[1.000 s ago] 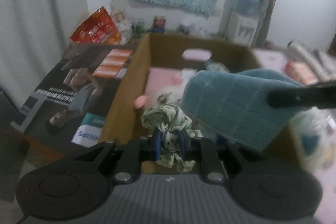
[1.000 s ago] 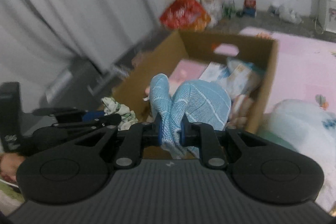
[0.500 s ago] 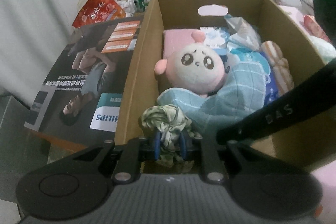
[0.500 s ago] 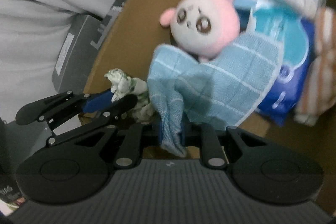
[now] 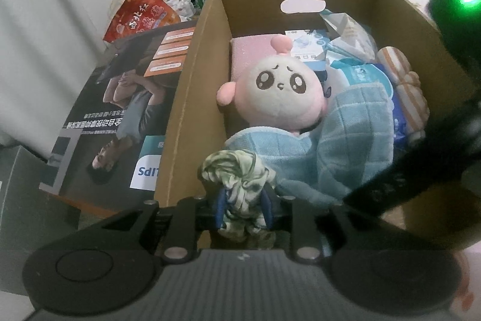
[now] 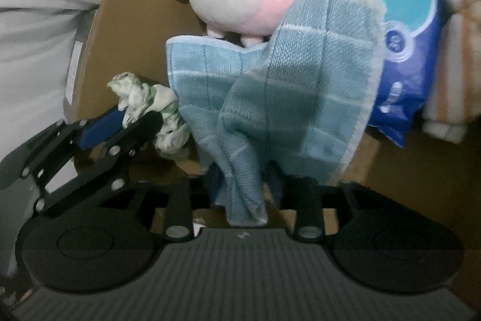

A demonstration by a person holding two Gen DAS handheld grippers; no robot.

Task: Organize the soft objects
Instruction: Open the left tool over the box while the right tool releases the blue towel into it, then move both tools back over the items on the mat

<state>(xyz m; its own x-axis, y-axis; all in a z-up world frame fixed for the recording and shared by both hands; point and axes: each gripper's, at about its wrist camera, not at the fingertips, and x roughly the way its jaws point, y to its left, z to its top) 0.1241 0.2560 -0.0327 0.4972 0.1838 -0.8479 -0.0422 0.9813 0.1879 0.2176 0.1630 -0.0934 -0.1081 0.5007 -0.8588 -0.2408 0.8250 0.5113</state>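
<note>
Grippers are opening over the cardboard box: left gripper letting go of the green rag, right gripper freeing the blue towel. Rag is hanging at the box's near edge, so it may be slipping outside.

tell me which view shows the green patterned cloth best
The left wrist view: the green patterned cloth sits centred between the left gripper pads, whose jaws are opening, at the cardboard box near edge. The right wrist view shows it small at the left, partly hidden by the blue towel.

printed box: "LIPS", upside down | smaller text perhaps Chinese, unreadable
</note>
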